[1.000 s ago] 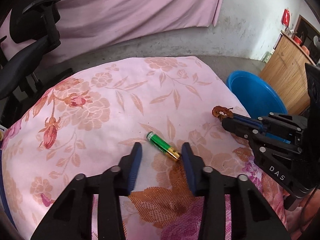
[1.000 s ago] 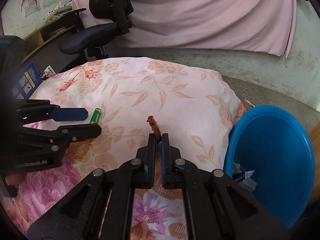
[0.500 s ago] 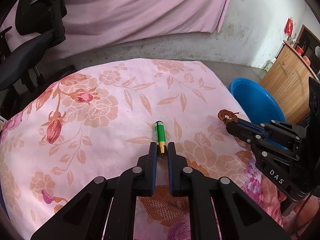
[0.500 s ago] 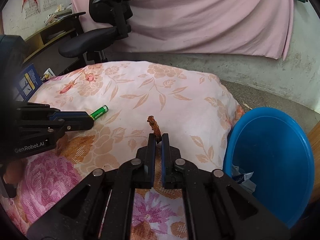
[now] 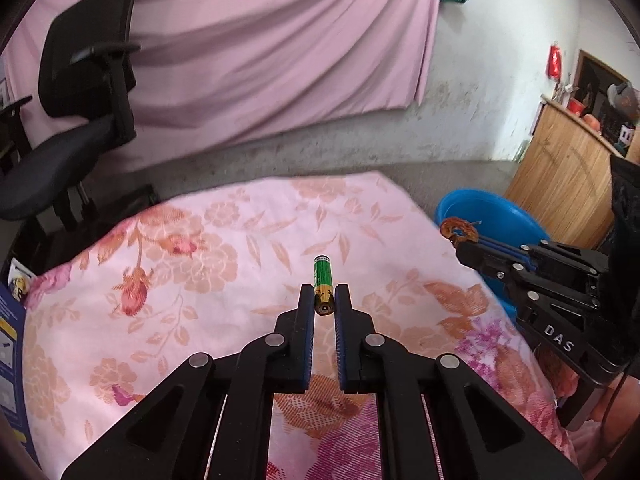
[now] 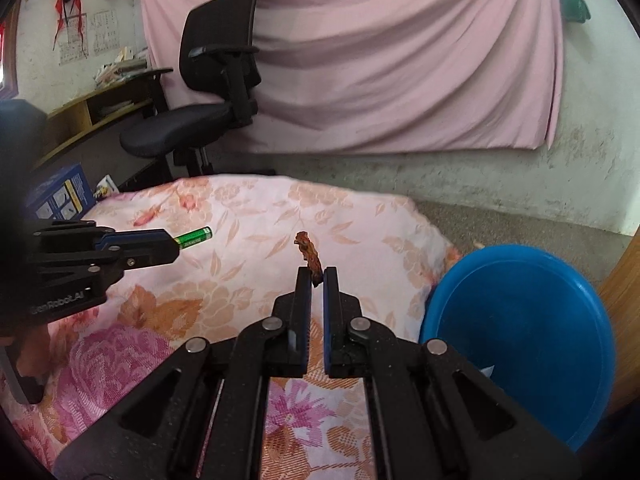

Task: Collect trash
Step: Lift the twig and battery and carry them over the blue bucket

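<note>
Both pickups look done — the left gripper (image 5: 324, 304) is pinching the green battery (image 5: 322, 284) by its gold end, and the right gripper (image 6: 317, 278) is clamping a brown scrap (image 6: 309, 254). Remaining: dropping both into the blue bin (image 6: 520, 332) sitting right of the right gripper.

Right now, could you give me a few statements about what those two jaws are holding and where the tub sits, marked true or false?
1. The left gripper grips a green battery. True.
2. The right gripper is empty. False: it pinches a brown scrap.
3. The blue tub stands beside the floral cloth, on the right gripper's side. True.
4. The battery lies flat on the cloth. False: it is held in the air.
</note>
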A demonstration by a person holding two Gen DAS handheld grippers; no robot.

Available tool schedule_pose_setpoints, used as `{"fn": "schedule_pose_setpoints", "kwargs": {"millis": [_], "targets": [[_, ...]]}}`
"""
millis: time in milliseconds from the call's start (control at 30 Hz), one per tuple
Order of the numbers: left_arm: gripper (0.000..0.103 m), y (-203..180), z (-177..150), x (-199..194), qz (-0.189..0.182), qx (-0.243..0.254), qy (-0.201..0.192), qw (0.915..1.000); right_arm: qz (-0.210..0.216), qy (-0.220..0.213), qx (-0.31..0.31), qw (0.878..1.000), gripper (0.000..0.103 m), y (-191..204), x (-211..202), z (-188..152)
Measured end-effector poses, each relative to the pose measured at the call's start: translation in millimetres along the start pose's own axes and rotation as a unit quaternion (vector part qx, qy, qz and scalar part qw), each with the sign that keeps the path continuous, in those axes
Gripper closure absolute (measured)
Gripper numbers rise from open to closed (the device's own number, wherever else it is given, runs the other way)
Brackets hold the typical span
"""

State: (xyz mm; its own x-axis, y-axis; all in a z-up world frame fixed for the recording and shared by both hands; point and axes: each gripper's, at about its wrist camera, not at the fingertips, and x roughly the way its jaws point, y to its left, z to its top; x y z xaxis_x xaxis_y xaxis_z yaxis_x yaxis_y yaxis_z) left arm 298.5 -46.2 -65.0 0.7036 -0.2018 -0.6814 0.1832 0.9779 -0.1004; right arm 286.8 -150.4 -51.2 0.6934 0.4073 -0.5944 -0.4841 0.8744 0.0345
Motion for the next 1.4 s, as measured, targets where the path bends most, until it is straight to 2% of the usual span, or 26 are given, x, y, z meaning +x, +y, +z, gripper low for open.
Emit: {"fn": "schedule_pose_setpoints", "kwargs": {"millis": [133,233,467,567,833,1133,1233,1400], "targets": [[0.096,-6.1,-0.1,-24.5,-0.003,0.014,-0.071,0.9973,-0.01,-0.051,0.002,0.999,0.071,-1.6,-19.5,4.3],[0.096,-14.2,-0.2,-46.4,0.003,0.025,-0.13,0.9912,-0.018,-0.106,0.007,0.994,0.071,-4.8,-43.6,6.9],[0.096,-48.5,10.2,-91.9,0.013,0.054,-0.249,0.967,-0.052,-0.211,0.029,0.976,0.071,-18.8,-94.6,6.7],[0.096,-65.5,15.9,-107.1,0.004,0.063,-0.279,0.9581,-0.081,-0.25,0.04,0.964,0.071,-29.6,-117.7,2.7],[0.096,-128.6,28.9,-112.5,-0.039,0.106,-0.315,0.9423,-0.134,-0.28,0.066,0.948,0.07,-67.3,-157.8,-10.6],[0.096,-204.0,32.2,-80.8,-0.088,0.158,-0.308,0.934,-0.187,-0.242,0.084,0.948,0.07,-112.8,-180.2,-46.8],[0.096,-220.8,33.9,-68.2,-0.099,0.163,-0.298,0.9354,-0.188,-0.229,0.098,0.95,0.07,-125.2,-180.6,-53.1],[0.096,-233.6,37.4,-49.9,-0.106,0.163,-0.268,0.9436,-0.178,-0.204,0.116,0.956,0.07,-138.0,-173.2,-57.7]]}}
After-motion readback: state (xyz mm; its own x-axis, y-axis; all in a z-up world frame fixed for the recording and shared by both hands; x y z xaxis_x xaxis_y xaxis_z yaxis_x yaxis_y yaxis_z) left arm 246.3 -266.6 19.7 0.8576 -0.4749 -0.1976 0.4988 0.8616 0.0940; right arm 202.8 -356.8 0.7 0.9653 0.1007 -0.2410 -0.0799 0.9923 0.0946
